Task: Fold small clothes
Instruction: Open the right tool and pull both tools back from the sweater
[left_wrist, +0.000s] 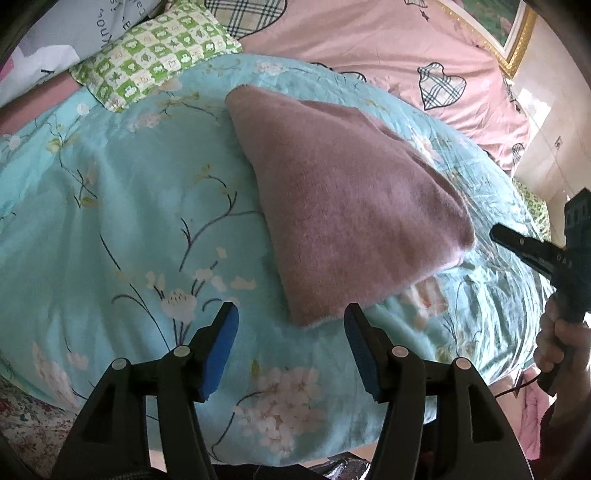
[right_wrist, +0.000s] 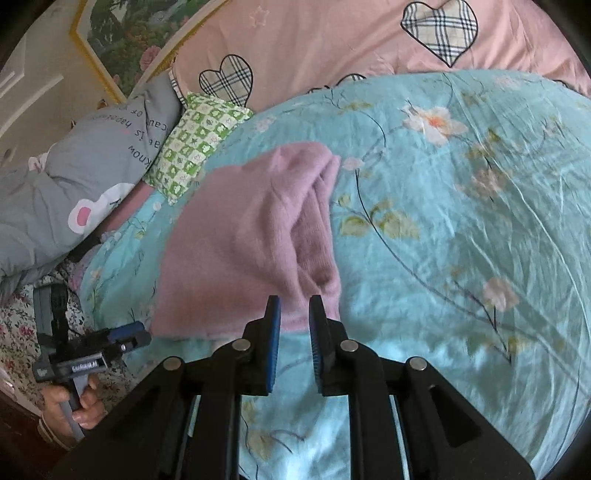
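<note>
A mauve knitted garment (left_wrist: 343, 206) lies already folded into a compact wedge on the turquoise floral quilt (left_wrist: 110, 206) that covers the bed, roughly in the middle of it, with a green checked pillow (left_wrist: 155, 55) beyond it and a pink sheet with plaid hearts (left_wrist: 388, 40) further back.

The left gripper (left_wrist: 291, 349) hangs just short of the garment's near corner, its jaws standing well apart with nothing between them; the blue pads (left_wrist: 221, 354) are clear of the cloth. The right gripper (right_wrist: 294, 341) is over the other near corner, its jaws drawn almost together, and through the narrow gap I see only the garment's edge below, not pinched. So neither is holding anything, as far as I can tell. From the right wrist view the layers show at the far end (right_wrist: 317, 173), stacked and a little loose.

My reading is that a fold has just been laid down and both tools are off the piece. Whether it needs one more fold or only tidying is a judgement call; it looks small enough to be nearly finished. The next move would call for a grip on an edge through all layers, taken low and squarely, so the soft knit does not slide apart or drag the quilt with it.
</note>
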